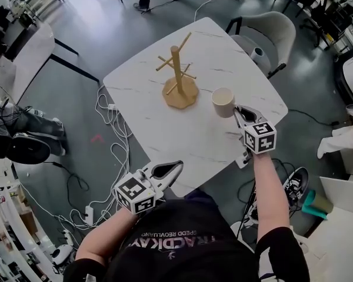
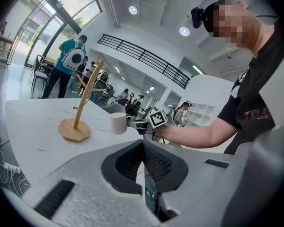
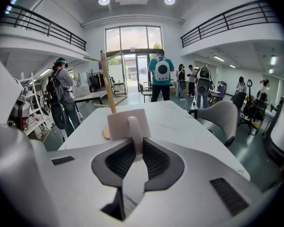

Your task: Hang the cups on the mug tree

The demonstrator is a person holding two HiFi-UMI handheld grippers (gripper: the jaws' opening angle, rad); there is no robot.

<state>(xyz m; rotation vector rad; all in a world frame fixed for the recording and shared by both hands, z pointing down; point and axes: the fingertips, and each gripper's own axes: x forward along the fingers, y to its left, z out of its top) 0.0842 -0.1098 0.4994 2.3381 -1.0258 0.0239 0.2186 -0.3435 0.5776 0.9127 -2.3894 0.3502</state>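
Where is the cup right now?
In the head view, the cup is held by its handle in the right hand-held gripper, just right of the wooden mug tree.

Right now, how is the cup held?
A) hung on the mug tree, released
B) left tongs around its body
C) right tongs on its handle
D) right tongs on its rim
C: in the right gripper view the cup has its handle pinched between the pads of the right tongs, and the mug tree has nothing hung on it.
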